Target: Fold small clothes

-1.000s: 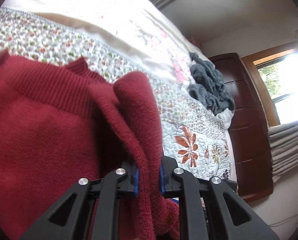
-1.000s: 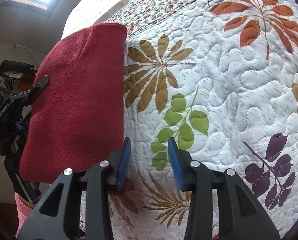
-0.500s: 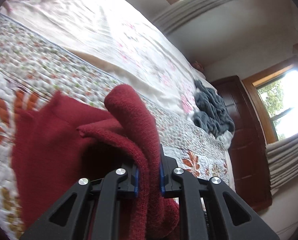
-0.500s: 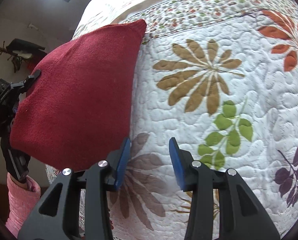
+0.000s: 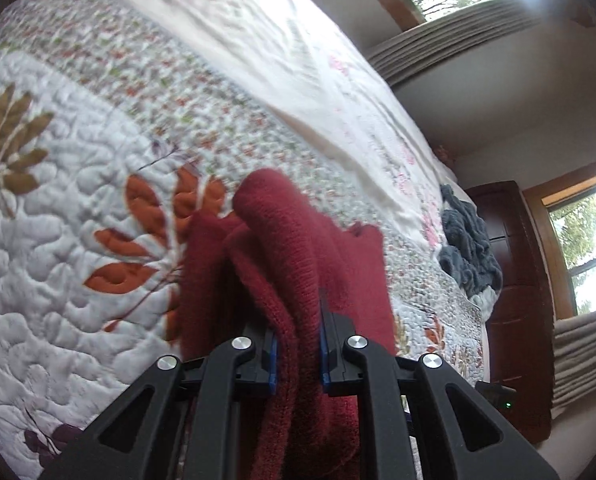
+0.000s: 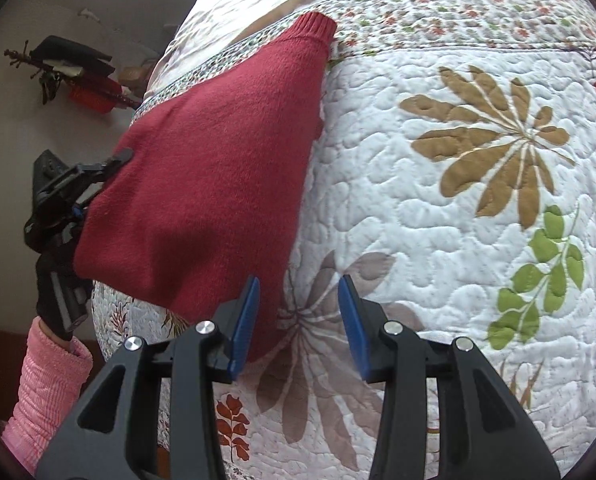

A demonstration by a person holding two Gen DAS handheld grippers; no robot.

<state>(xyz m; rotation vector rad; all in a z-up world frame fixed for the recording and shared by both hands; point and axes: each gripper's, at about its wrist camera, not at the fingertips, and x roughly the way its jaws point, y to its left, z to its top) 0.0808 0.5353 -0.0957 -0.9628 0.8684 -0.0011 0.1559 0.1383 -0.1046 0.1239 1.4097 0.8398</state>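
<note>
Your left gripper (image 5: 296, 354) has its jaws clamped on a bunched fold of the red sweater (image 6: 214, 184); you're mid-fold, carrying one side of it across. From the left wrist view the knit rises out of the jaws in thick doubled ridges and drapes down onto the quilt (image 5: 78, 280), so part hangs lifted and part rests on the bed. Your right gripper (image 6: 298, 320) is empty, jaws apart, hovering just beside the sweater's near lower edge, its left blue pad (image 6: 244, 320) close to the cloth; I can't tell if it touches. In that view the sweater lies as a broad red panel with the ribbed cuff or hem (image 6: 315, 26) at its far end, next to the quilt's small-flower border. Left of the sweater your left hand, pink sleeve (image 6: 46, 384), holds the other tool. Next move, as I judge it: lay the held fold down flat over the body, then release; the right could pin or take the near edge to keep it square. Beyond the sweater: a grey garment (image 5: 467, 248) heaped on the bed, then a dark wooden cabinet (image 5: 513, 280).
</note>
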